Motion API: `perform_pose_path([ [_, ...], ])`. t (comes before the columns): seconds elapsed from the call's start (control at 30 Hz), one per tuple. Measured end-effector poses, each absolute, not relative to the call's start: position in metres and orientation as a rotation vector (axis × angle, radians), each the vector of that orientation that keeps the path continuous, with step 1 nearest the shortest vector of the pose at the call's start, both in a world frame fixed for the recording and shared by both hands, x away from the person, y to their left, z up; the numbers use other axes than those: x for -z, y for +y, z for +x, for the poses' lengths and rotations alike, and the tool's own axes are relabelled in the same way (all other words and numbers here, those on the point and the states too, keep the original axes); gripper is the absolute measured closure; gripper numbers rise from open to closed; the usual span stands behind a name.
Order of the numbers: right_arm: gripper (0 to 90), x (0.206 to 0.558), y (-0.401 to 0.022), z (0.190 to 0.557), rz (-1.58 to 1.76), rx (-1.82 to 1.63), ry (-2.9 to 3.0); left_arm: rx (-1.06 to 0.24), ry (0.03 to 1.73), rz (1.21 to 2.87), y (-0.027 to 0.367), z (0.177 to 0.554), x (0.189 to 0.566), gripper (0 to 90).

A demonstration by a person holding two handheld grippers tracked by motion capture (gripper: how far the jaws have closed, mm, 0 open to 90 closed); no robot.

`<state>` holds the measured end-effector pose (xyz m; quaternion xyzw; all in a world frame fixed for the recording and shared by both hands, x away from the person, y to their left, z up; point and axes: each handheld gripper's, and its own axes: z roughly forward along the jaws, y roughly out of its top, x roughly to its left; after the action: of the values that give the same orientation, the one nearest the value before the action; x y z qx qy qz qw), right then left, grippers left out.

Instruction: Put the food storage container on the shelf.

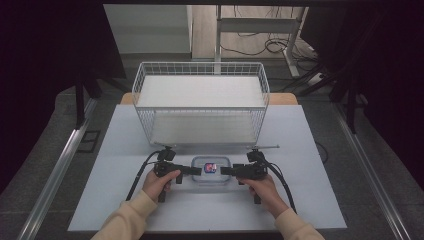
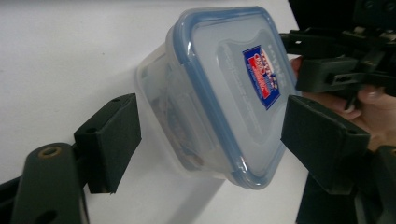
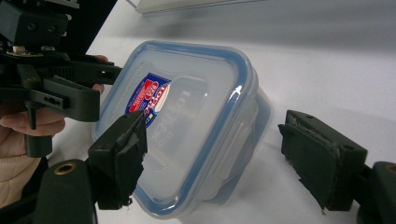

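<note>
Jaws of left gripper and right gripper apart, flanking lidded container.

In the high view the label on the container is too small to read, and each tool covers one end of the lid: the left tool at nine o'clock, the right tool at three o'clock. In the left gripper view the label print is blurred, and whatever lies inside the container is a dark smear behind cloudy plastic. The right gripper view cuts the container's near corner at six o'clock.
</note>
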<state>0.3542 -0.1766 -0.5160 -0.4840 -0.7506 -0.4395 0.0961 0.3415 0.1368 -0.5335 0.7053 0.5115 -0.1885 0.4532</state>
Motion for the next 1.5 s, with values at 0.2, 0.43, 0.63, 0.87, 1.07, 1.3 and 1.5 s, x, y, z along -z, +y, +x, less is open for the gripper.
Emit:
perform_pose_path([
  [0.2,24.0,0.519,-0.175,0.355,-1.435,1.284,-2.19,0.468,1.272,1.737,0.136,0.341,0.535,21.5],
  [0.43,29.7,0.522,-0.171,0.353,-1.43,1.265,-2.163,0.522,1.28,1.725,0.132,0.341,0.539,31.1],
  [0.63,37.4,0.519,-0.173,0.352,-1.479,1.254,-2.113,0.478,1.289,1.724,0.134,0.337,0.533,40.7],
  [0.87,42.0,0.516,-0.174,0.347,-1.472,1.28,-2.128,0.469,1.31,1.683,0.136,0.331,0.532,44.4],
  [1.07,42.6,0.513,-0.172,0.339,-1.469,1.3,-2.163,0.434,1.306,1.692,0.135,0.326,0.529,45.8],
  [1.3,46.3,0.512,-0.174,0.335,-1.451,1.332,-2.165,0.41,1.304,1.697,0.135,0.323,0.525,47.2],
  [1.5,46.7,0.511,-0.173,0.333,-1.459,1.34,-2.17,0.397,1.306,1.703,0.135,0.321,0.524,47.2],
])
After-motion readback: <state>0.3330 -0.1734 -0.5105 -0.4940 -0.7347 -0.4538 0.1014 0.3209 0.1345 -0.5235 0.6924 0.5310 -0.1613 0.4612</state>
